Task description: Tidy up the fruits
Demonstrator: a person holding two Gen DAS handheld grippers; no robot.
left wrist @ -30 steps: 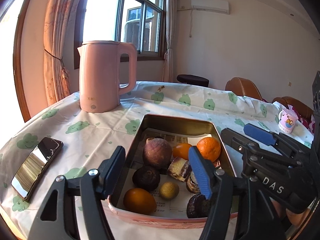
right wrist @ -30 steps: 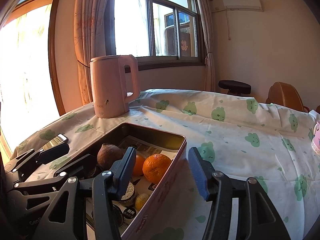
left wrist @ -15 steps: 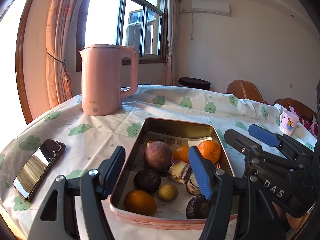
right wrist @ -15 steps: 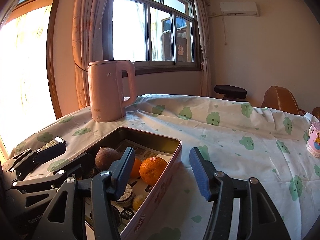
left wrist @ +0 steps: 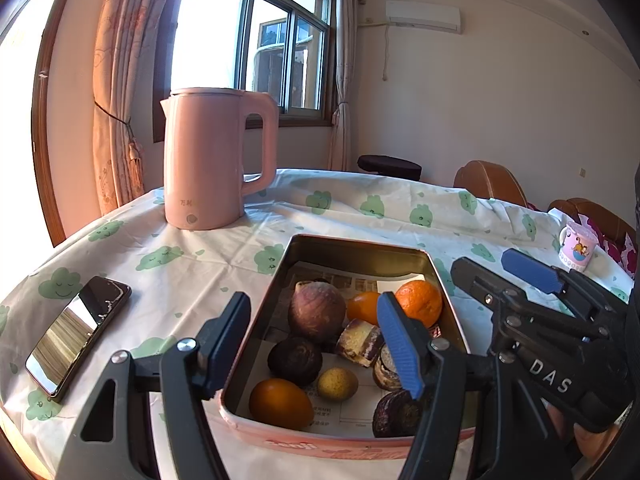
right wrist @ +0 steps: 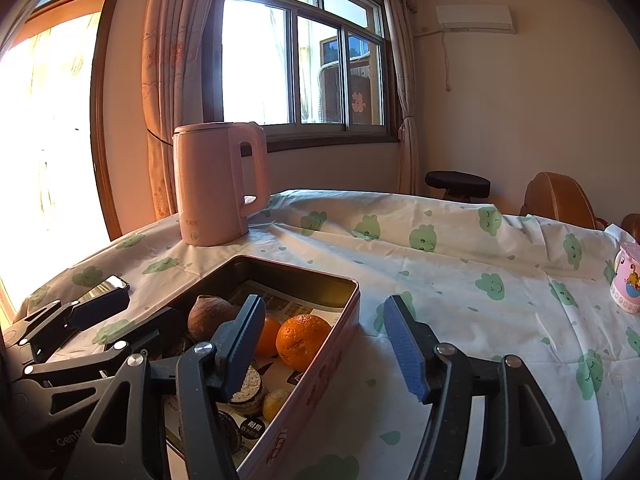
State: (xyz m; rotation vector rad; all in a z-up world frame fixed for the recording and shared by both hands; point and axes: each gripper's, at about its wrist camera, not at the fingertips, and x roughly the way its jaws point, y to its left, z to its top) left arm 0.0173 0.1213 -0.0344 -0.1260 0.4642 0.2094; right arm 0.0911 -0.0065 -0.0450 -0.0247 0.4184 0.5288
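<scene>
A rectangular metal tin (left wrist: 360, 246) sits on the table, lined with paper and holding fruit: a bumpy orange (left wrist: 419, 303), a smooth orange fruit (left wrist: 281, 403), a small yellow fruit (left wrist: 337, 383), a purple-brown round fruit (left wrist: 316, 312), dark round fruits (left wrist: 295, 361) and a cut piece (left wrist: 358, 342). My left gripper (left wrist: 312, 340) is open and empty above the tin's near left edge. My right gripper (right wrist: 322, 338) is open and empty, straddling the tin's right wall (right wrist: 320, 364). The bumpy orange also shows in the right wrist view (right wrist: 303, 341).
A pink kettle (left wrist: 212, 156) stands behind the tin at the left. A phone (left wrist: 78, 334) lies on the cloud-print tablecloth (left wrist: 360, 208) at the left. A small pink cup (left wrist: 576, 246) stands at the far right. Chairs and a stool stand beyond the table.
Both grippers have tilted upward slightly, so the table and tin sit lower in view. Both stay open and empty. The fruit has not moved.
</scene>
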